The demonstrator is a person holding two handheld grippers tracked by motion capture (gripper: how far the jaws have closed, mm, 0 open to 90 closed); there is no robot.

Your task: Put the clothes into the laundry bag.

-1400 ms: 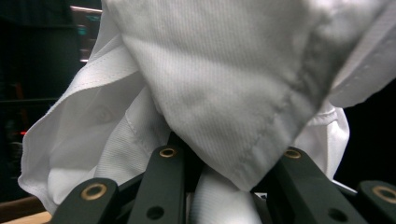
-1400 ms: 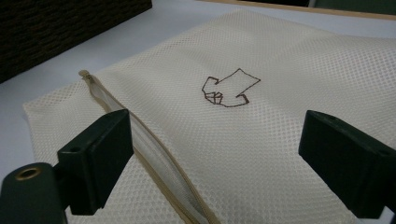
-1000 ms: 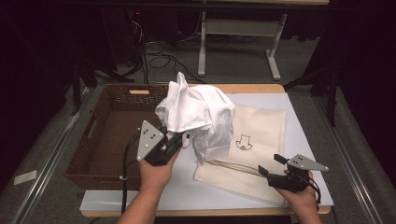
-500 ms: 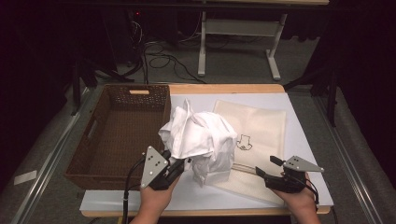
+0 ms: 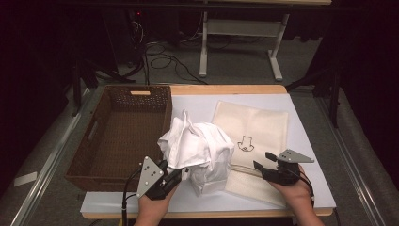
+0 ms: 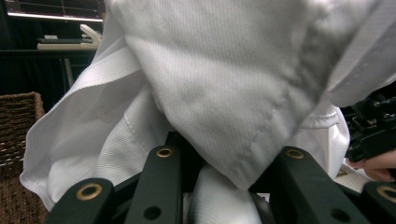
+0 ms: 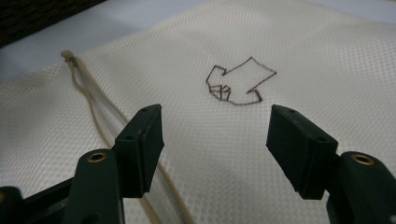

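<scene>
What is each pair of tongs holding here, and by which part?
The left tongs grip the white garment by a bunched fold at its lower edge. The right tongs hold nothing, open over the mesh bag.

crumpled white shirt (image 5: pixel 200 150) on mesh bag (image 5: pixel 256 129)

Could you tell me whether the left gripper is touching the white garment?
Touching: in the left gripper view, the left gripper has its jaws closed on a fold of the white garment.
</scene>
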